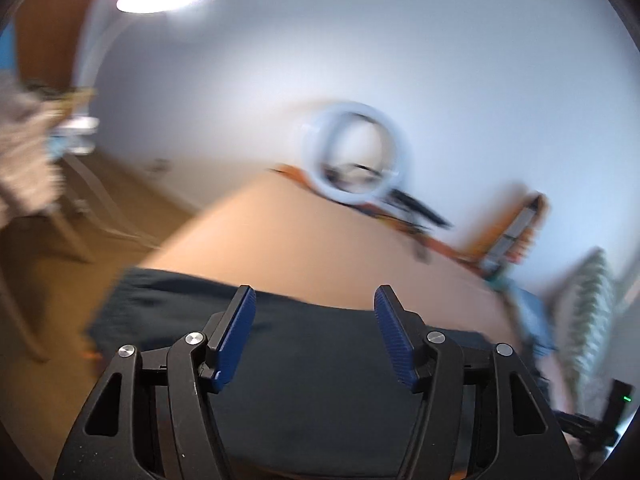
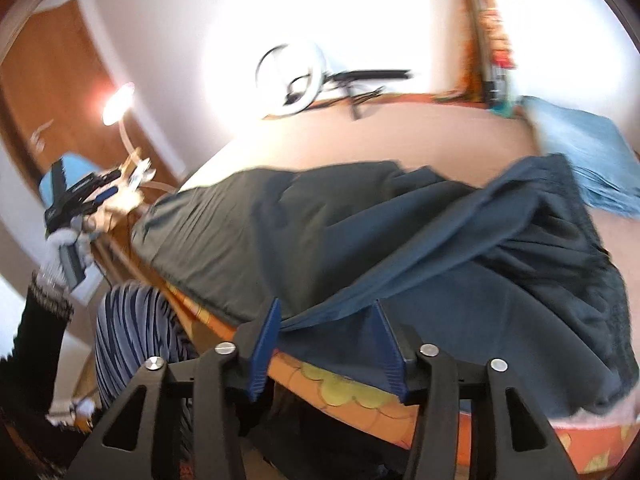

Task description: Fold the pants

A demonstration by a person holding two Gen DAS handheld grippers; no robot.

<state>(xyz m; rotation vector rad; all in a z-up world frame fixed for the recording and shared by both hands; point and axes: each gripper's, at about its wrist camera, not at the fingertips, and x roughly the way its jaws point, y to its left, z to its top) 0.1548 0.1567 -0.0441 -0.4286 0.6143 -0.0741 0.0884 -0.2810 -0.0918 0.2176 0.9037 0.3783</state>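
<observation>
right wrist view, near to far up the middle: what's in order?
Right tool → dark pants → bare bed top → ring light → wall.

A bed (image 2: 420,140) with a plain peach-coloured sheet fills the middle of both views. Its near edge, along the bottom of the right wrist view, shows an orange side panel (image 2: 348,392) with a yellow pattern. Dark pants (image 2: 360,240) lie directly on the sheet, spread across the centre of the right wrist view, flat at the left and bunched into folds toward the right, with cloth hanging over the near edge. A light blue cloth (image 2: 580,148) lies on the sheet at the upper right, just beside the pants. At the bed's far edge, upper centre, a white ring light (image 2: 296,80) rests; whether it touches the sheet cannot be told.

In the left wrist view the pants (image 1: 320,360) cover the lower centre, bare sheet (image 1: 300,232) beyond them.
</observation>
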